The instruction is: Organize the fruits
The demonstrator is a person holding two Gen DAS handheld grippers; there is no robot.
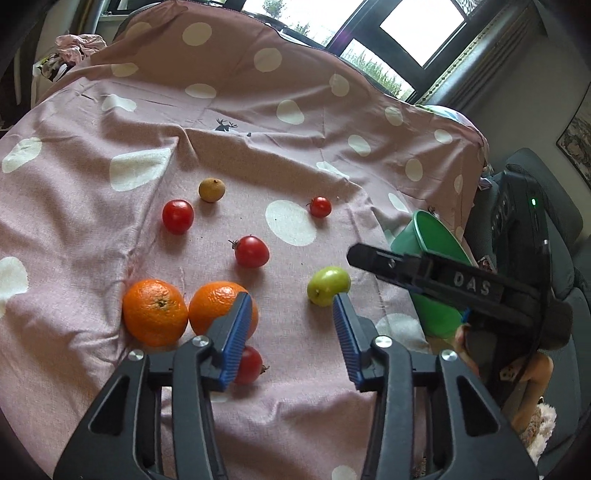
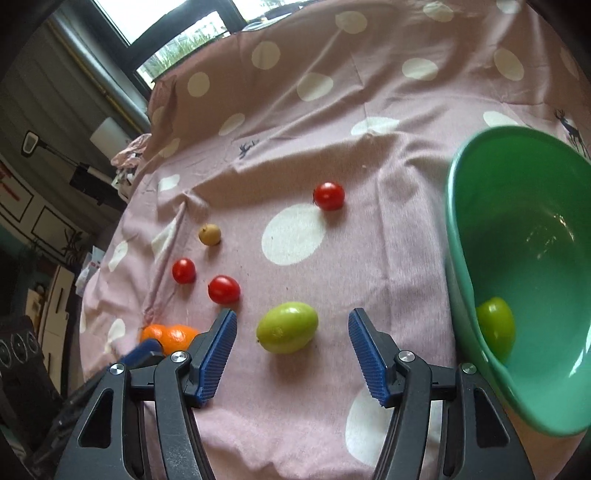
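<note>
Fruits lie on a pink spotted cloth (image 1: 92, 229). Two oranges (image 1: 155, 312) sit side by side at the left, with several red tomatoes (image 1: 252, 252) and a small brown fruit (image 1: 212, 190) beyond them. A green fruit (image 2: 287, 327) lies on the cloth between the open right gripper's (image 2: 291, 325) blue pads. A green bowl (image 2: 458, 229) stands tilted at the right with another green fruit (image 2: 495, 328) inside. My left gripper (image 1: 293, 301) is open and empty above the cloth, by the right-hand orange. The green fruit (image 1: 328, 286) and the right gripper's body (image 1: 461, 291) also show in the left view.
The cloth (image 2: 369, 110) rises over a raised back edge behind the fruits. Windows (image 1: 417, 29) are behind it. Dark furniture and an armchair (image 1: 535, 229) stand at the right of the table, and shelves and clutter (image 2: 44, 258) at the left.
</note>
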